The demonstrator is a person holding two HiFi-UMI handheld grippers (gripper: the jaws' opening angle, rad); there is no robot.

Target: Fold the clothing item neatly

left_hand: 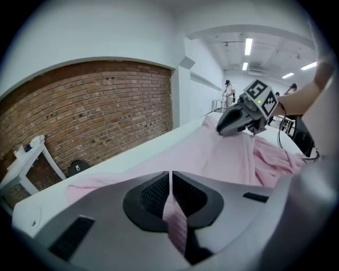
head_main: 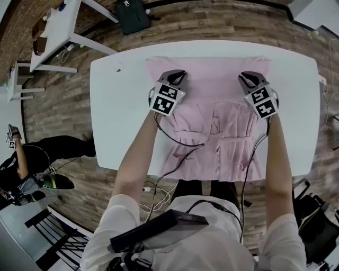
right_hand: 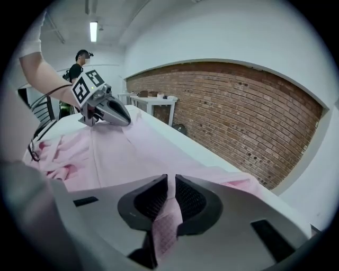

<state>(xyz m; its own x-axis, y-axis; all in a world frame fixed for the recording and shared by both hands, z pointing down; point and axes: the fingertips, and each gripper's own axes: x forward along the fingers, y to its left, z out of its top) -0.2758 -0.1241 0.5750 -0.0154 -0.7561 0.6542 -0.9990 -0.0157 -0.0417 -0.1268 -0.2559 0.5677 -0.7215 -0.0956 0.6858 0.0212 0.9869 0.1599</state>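
A pink garment [head_main: 212, 114] lies spread over the white table [head_main: 119, 111], its near part bunched in folds and hanging at the front edge. My left gripper [head_main: 177, 75] is shut on the pink fabric [left_hand: 175, 222] at the garment's left side. My right gripper [head_main: 248, 78] is shut on the fabric [right_hand: 165, 222] at the right side. Both sit low over the cloth, about level with each other. In the left gripper view the right gripper [left_hand: 241, 119] shows across the cloth; in the right gripper view the left gripper [right_hand: 103, 108] shows likewise.
A black bag [head_main: 132, 16] lies on the wooden floor beyond the table. A white side table [head_main: 58, 32] stands at far left. A person [head_main: 21, 164] sits at left. Cables [head_main: 180, 145] run from the grippers over the cloth. A brick wall [left_hand: 95, 111] lies behind.
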